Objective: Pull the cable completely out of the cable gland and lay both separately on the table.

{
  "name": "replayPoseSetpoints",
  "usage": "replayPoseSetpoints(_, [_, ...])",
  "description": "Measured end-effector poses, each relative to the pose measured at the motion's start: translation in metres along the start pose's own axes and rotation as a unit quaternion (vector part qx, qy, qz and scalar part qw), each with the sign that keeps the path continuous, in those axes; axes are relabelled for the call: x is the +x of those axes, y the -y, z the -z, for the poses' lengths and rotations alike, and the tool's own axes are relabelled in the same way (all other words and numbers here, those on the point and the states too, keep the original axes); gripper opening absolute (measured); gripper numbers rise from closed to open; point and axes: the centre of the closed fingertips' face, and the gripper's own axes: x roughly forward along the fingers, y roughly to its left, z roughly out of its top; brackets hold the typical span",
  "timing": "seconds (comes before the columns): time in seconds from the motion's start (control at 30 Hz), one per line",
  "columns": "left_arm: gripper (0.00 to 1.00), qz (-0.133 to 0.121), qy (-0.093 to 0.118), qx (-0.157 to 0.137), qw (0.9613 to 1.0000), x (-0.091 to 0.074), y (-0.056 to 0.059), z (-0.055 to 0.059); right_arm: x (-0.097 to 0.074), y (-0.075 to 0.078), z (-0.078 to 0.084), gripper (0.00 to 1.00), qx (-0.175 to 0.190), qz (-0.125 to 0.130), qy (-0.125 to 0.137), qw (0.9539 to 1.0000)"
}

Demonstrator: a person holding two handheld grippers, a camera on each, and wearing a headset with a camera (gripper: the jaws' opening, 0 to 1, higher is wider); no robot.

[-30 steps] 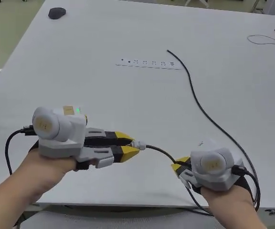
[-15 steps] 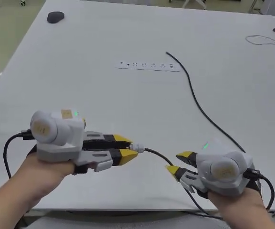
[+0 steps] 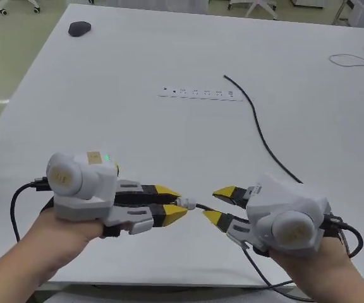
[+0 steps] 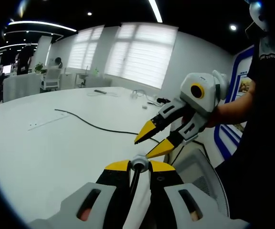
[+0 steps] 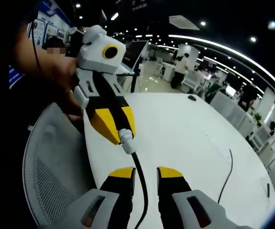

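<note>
Two hand-held grippers meet tip to tip over the near edge of the white surface. The left hand-held gripper, at 9 o'clock of the pair, has its yellow-tipped jaws pressed together on the small white cable gland. The gland pokes out of the tips toward 3 o'clock and is carried in the jaws, not lying on the surface.

The black cable leaves the gland's free end, so it is not yet pulled out. The right hand-held gripper, at 3 o'clock, has its jaws apart, one on either side of the cable just beside the gland. In the right gripper view the cable runs through the gap between the two yellow tips without being pinched.

Beyond the right hand-held gripper the cable lies on the surface and runs away toward 11 o'clock. Its far end rests near the right end of a white power strip, which lies at 12 o'clock of the grippers. A dark mouse sits well apart at 11 o'clock, near the far corner.
</note>
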Motion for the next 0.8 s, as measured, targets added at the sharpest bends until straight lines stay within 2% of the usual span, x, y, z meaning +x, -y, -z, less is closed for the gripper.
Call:
replayPoseSetpoints(0.27, [0.15,0.003,0.000,0.003,1.0000,0.0008,0.0018,-0.0001,0.0058,-0.0095,-0.0074,0.09,-0.023,-0.011,0.006,0.9997])
replayPoseSetpoints(0.4, [0.15,0.005,0.004,0.006,1.0000,0.0025,0.0036,-0.0020,0.0069,-0.0096,-0.0047,0.02,-0.031,-0.010,0.002,0.9995])
replayPoseSetpoints(0.8, [0.15,0.001,0.002,0.015,0.9999,0.0037,0.0033,-0.0032,0.0068,-0.0055,-0.0017,0.01,-0.001,-0.001,0.016,0.9999])
